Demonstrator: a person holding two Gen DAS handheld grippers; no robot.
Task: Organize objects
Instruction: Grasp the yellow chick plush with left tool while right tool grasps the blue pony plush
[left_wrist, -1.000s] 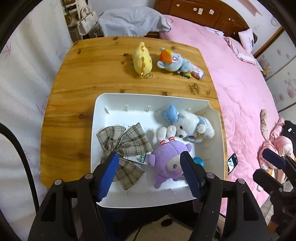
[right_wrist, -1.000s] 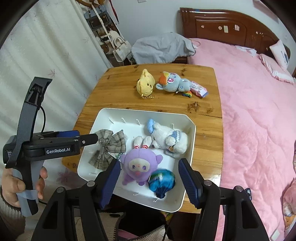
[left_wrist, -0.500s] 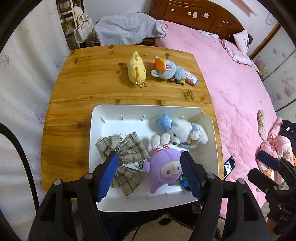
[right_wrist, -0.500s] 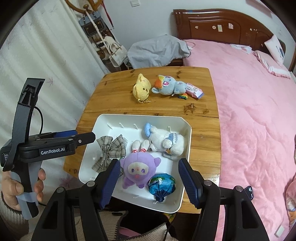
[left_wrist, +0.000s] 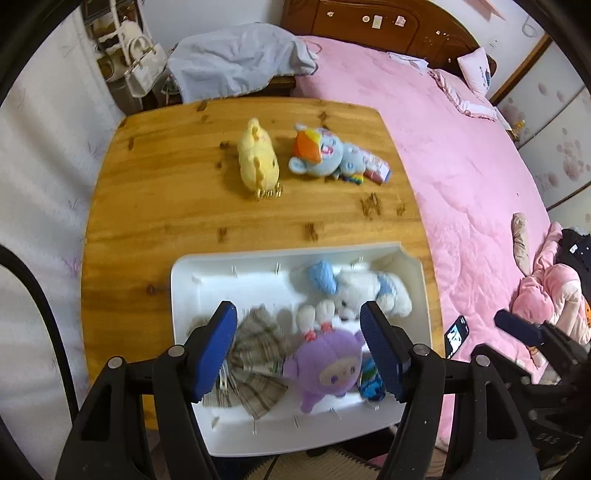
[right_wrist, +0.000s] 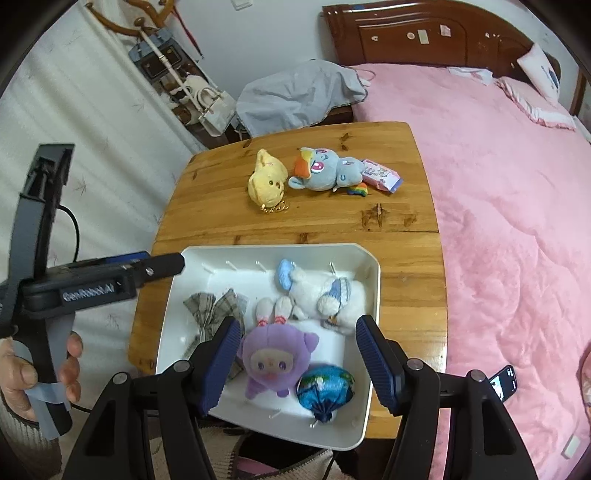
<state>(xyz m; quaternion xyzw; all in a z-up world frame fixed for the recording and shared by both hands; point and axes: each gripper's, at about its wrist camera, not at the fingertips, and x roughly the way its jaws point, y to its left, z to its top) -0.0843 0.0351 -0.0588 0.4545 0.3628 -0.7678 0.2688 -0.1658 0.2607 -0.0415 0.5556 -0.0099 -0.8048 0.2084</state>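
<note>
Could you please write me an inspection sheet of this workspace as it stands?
Surface: wooden table, beside a pink bed.
Job's things: white tray holds a purple doll, white dog, plaid bow and blue ball; yellow chick, blue pony and pink packet lie on the table.
Clutter: nothing seen.
Grippers: left gripper and right gripper open, empty, above the tray.
Cables: black cable at the left gripper.
Surroundings: handbags, grey cloth, phone.

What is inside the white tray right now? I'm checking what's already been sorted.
The white tray holds a plaid bow, a white plush dog, a purple plush and a blue foil ball. The right claw covers part of the bow.
</note>
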